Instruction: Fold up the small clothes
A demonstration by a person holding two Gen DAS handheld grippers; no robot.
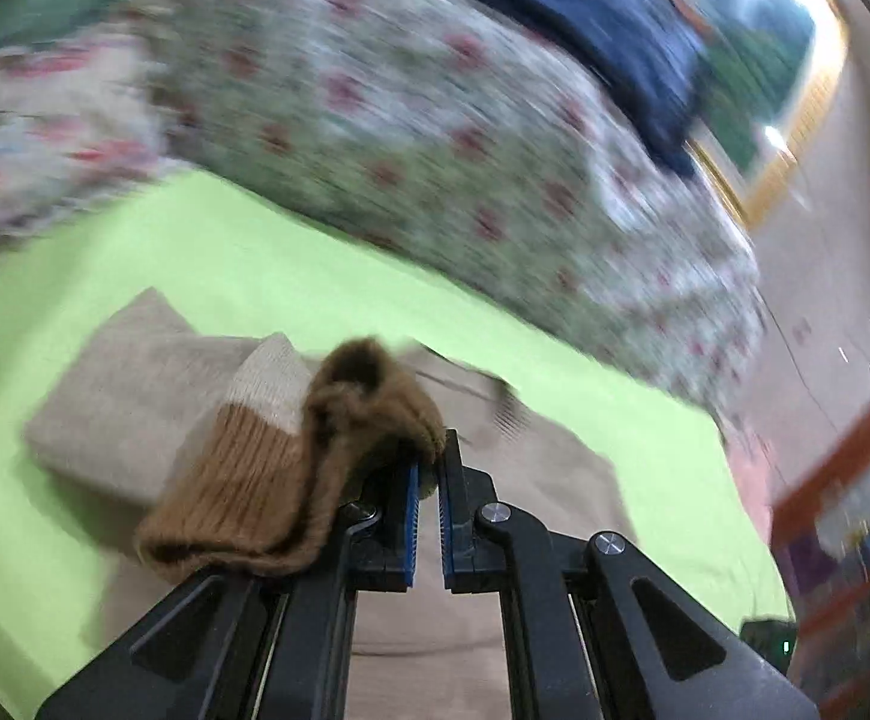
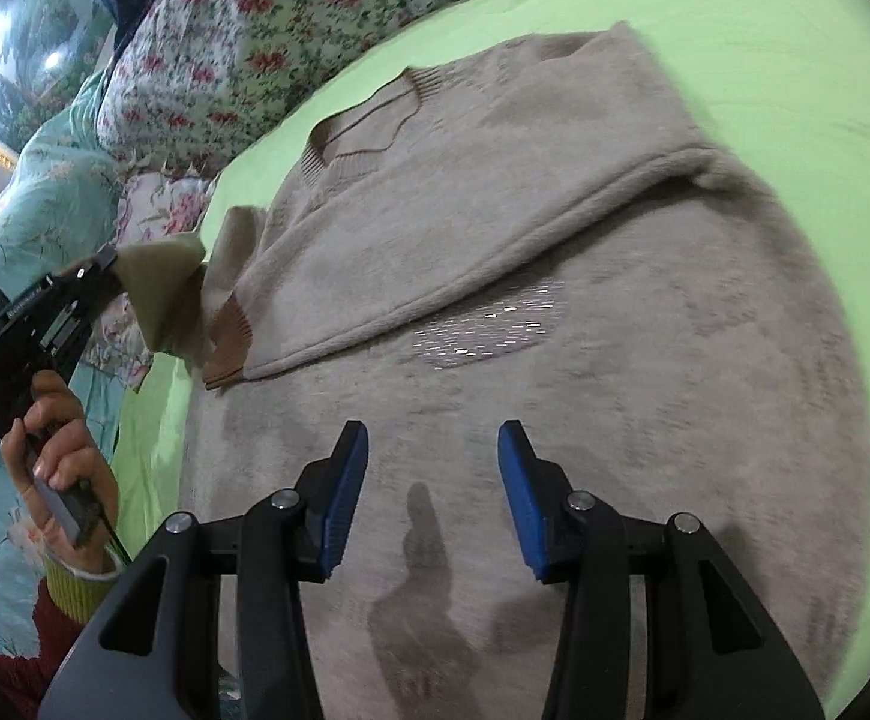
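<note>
on top of a green sheet (image 2: pixel 735 30), a soft beige sweater (image 2: pixel 555 312) lying flat, neck hole toward the flowery blanket (image 2: pixel 291 18). one sleeve folded across the chest, its brown cuff (image 2: pixel 228 348) at the sweater's left edge in the right wrist view. a shiny patch near the middle of the chest.

at the left edge of that view, the left gripper (image 2: pixel 112 258) held by a hand (image 2: pixel 57 444), pinched shut on a bit of beige cloth, lifted up off the bed. hard to tell there which part of the sweater that bit is. from the left wrist view, left gripper (image 1: pixel 429 468) with its blue pads (image 1: pixel 411 516) close together, a brown fuzzy sleeve end (image 1: pixel 291 468) squeezed at the tips and flopping over the left finger. everything behind it blurry. a folded beige part (image 1: pixel 129 408) lying on the green sheet past the cuff.

over the lower part of the sweater, the right gripper (image 2: pixel 433 450) partway open, nothing between the blue pads (image 2: pixel 345 504), hanging just above the cloth, its shadow on the knit below.
</note>
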